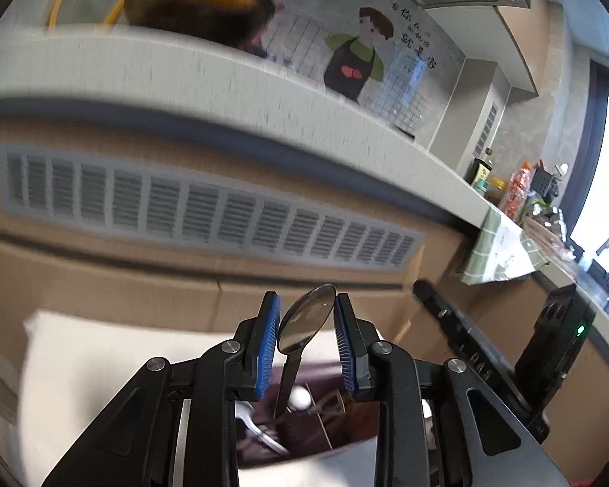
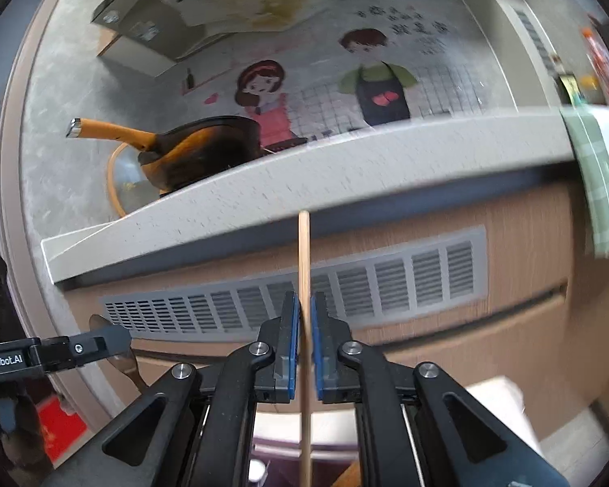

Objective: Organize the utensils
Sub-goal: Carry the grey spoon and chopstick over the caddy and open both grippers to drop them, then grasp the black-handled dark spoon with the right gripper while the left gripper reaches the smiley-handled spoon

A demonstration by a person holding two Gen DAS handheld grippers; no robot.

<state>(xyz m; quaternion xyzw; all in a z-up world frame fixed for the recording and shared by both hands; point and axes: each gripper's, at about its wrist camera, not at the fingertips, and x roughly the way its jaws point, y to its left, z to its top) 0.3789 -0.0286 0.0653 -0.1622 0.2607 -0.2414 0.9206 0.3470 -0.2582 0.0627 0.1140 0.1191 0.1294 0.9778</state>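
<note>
Between ribbed blue fingers: glossy oval spoon | slim wooden chopstick

Each camera sits close behind its own jaws, looking forward and slightly down at a cabinet front with a vent grille below the table edge. Both views share the grille, the table and the cartoon wall picture at twelve o'clock.
</note>
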